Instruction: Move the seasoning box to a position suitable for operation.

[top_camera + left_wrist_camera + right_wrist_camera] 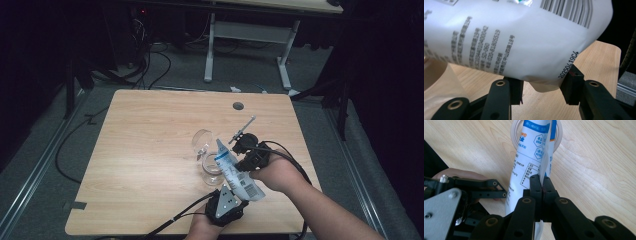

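Observation:
A white and blue printed pouch (234, 172) is held up between both grippers, tilted, with its top end over a clear glass (204, 150) on the wooden table (150, 150). My left gripper (231, 200) at the near edge has the pouch's white bottom end (524, 45) between its pads, which press on it. My right gripper (248, 159) grips the pouch's side from the right. In the right gripper view, the right gripper (542, 186) is shut on the pouch's thin edge seam (545, 162), and the glass's rim (513, 130) shows behind the pouch's top.
The left gripper's body with its grey plate (439, 207) sits close beside the right gripper's jaws. A round cable hole (238, 106) lies near the table's far edge. A white desk frame (247, 45) and cables stand on the floor beyond.

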